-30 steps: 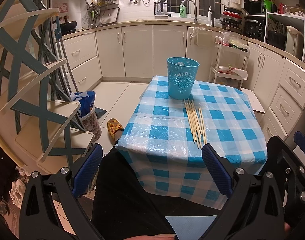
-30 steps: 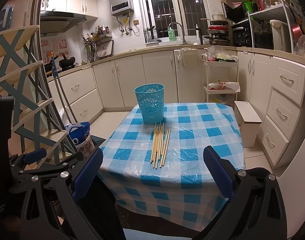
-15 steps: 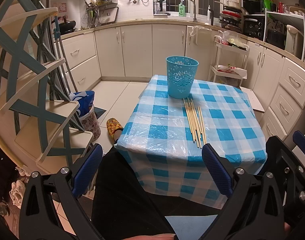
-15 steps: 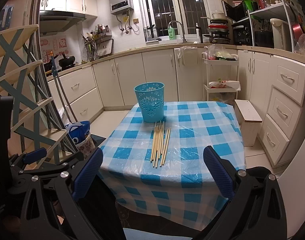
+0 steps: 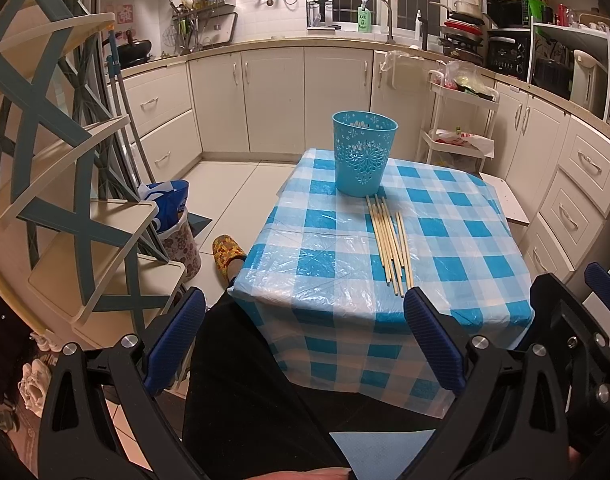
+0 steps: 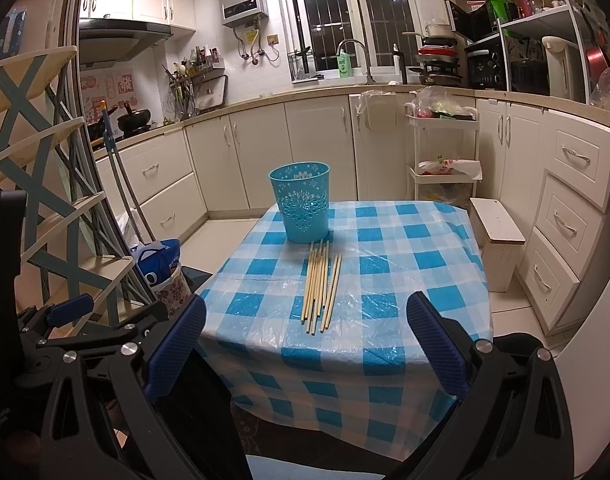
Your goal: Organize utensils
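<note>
Left gripper (image 5: 305,336) view edged slightly nearer table (image 5: 465,240); shift perhaps only tilt

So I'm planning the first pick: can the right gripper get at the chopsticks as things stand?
Probably yes: the right gripper is open, and the chopsticks lie loose on the table with nothing between.

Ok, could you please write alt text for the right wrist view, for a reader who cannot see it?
A bundle of wooden chopsticks lies flat on a small table with a blue-and-white checked tablecloth, just in front of an upright turquoise perforated holder. The open right gripper frames the near edge, holding nothing, with white kitchen cabinets behind.
</note>
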### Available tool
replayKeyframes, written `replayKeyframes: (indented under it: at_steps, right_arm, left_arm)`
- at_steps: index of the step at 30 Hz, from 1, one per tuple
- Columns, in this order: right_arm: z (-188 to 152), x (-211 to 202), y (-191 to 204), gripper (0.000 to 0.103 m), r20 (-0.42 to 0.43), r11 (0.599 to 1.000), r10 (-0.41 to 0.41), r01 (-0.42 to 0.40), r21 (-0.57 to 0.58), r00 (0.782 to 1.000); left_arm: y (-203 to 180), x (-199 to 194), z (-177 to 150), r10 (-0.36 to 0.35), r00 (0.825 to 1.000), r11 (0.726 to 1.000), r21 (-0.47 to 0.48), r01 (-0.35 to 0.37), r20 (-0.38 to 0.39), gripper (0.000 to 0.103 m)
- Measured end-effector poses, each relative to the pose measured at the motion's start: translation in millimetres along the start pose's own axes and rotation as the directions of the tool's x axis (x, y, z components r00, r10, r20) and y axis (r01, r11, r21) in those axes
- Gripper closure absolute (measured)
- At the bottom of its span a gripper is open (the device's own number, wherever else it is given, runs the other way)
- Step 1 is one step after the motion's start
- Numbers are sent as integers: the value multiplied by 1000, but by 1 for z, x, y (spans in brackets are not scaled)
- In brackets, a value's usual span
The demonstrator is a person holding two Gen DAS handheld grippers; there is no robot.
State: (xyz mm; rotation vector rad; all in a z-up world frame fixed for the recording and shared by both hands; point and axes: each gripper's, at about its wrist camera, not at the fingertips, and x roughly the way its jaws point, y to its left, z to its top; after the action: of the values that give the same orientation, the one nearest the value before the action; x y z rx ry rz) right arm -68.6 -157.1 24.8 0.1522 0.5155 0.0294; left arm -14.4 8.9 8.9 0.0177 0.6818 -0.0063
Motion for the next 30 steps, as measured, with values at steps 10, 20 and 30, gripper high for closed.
replayKeyframes:
  at_steps: [10,20,30]
  right_arm:
    - [-6,10,-2,7,-30,1000,-8,9,12,1000]
    - [0,87,-34,7,-134,999,-36,39,16,990]
    - [0,239,-67,57,-376,999,10,6,40,927]
  left_arm:
    - [5,13,-9,-5,999,1000,-21,4,-37,8]
    - [9,77,2,-3,991,1000,-21,1,-133,8]
    - [11,135,10,-3,971,1000,-7,2,-240,8]
